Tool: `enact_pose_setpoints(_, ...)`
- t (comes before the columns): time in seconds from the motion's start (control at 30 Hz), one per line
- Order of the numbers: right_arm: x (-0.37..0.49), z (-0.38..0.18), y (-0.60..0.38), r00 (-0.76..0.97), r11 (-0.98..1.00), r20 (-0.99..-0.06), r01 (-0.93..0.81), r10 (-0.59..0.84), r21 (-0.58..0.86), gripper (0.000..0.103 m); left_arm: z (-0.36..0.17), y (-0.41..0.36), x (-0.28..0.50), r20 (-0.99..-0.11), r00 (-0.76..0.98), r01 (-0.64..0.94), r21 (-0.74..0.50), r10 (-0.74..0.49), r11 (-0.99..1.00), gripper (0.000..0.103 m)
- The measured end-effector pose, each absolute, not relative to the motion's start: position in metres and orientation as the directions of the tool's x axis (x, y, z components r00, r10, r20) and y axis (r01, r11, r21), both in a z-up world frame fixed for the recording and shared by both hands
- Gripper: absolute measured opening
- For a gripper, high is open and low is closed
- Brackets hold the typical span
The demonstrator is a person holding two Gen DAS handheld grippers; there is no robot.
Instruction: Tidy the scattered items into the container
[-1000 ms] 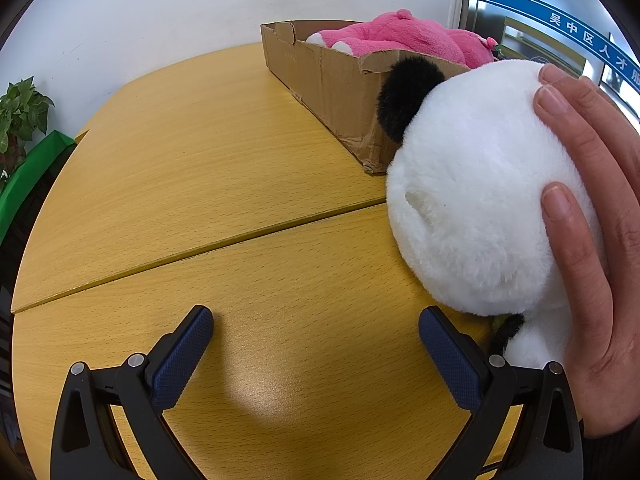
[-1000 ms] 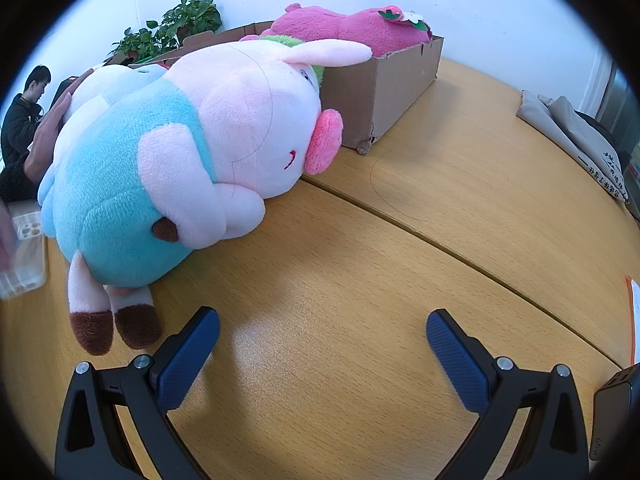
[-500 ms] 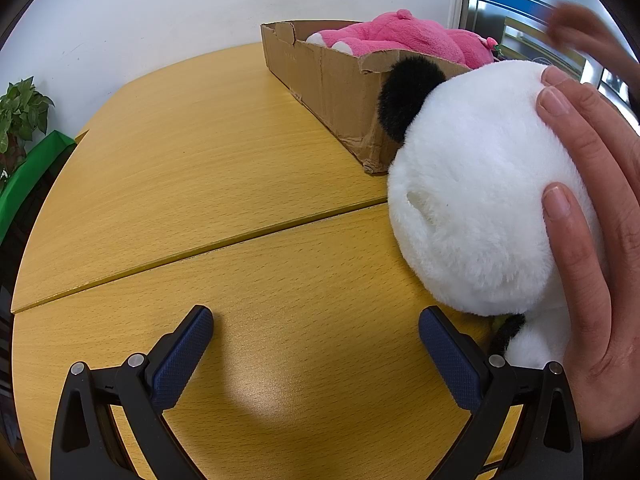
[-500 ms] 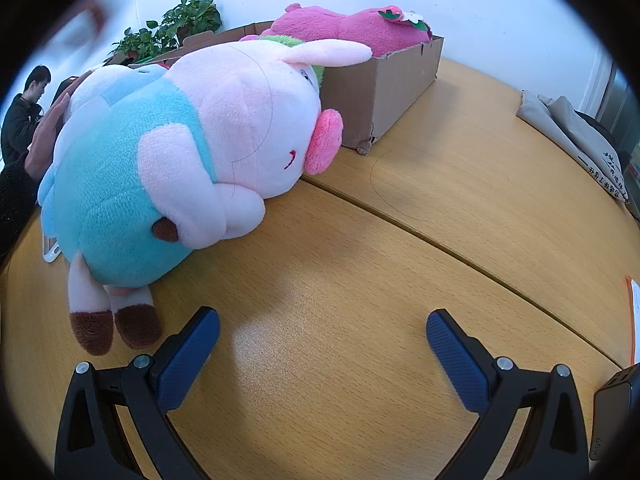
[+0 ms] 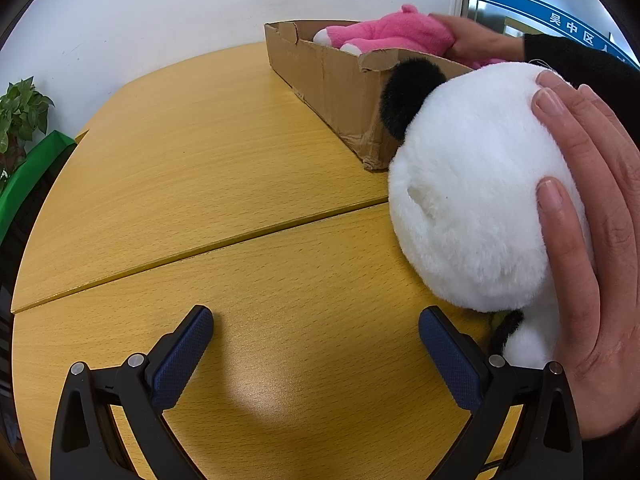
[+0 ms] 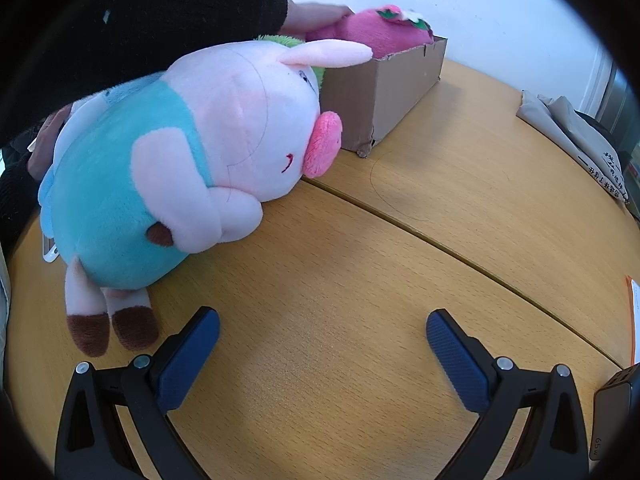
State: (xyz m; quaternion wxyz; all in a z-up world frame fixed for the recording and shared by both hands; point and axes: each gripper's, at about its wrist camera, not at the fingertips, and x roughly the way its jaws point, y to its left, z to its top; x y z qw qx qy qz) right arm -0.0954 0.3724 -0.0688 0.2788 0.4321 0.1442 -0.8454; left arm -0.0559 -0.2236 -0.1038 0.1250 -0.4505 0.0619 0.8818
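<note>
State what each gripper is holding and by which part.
Nothing. The left gripper and right gripper are both open over the bare table, with nothing between their fingers.

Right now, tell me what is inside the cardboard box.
A pink plush toy fills the cardboard box, rising above its rim, with a hand on it. The walls hide anything beneath it.

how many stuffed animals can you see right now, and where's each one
3: a white panda plush on the table under a hand, a pig plush lying beside the cardboard box, and a pink plush inside it. A green tuft behind the pig may be another.
</note>
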Motion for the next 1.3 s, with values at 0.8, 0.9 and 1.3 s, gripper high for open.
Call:
enact_pose_setpoints(0.8, -0.0953, -0.0680, 0.3717, -0.470, -0.803, -0.811, 0.596, -0.347, -0.002, 0.103, -0.1037, -0.2230, -0.0581, -0.810, -0.562, -0.278, -0.005, 0.167, -0.961, 0.103)
enact_pose_setpoints(0.9, -0.0952, -0.0680, 0.3715, -0.470, -0.803, -0.811, 0.596, -0.347, -0.002, 0.103, -0.1037, -0.2230, -0.0585, -0.810, -0.562, -0.278, -0.005, 0.167, -0.961, 0.103)
enact_pose_setpoints(1.3, -0.0939, -0.0683, 0.3717, -0.470, -0.803, -0.811, 0.596, -0.347, -0.002, 0.103, -0.1036, -0.2227, -0.0610, -0.810, -0.561, -0.284, -0.009, 0.174, -0.959, 0.103)
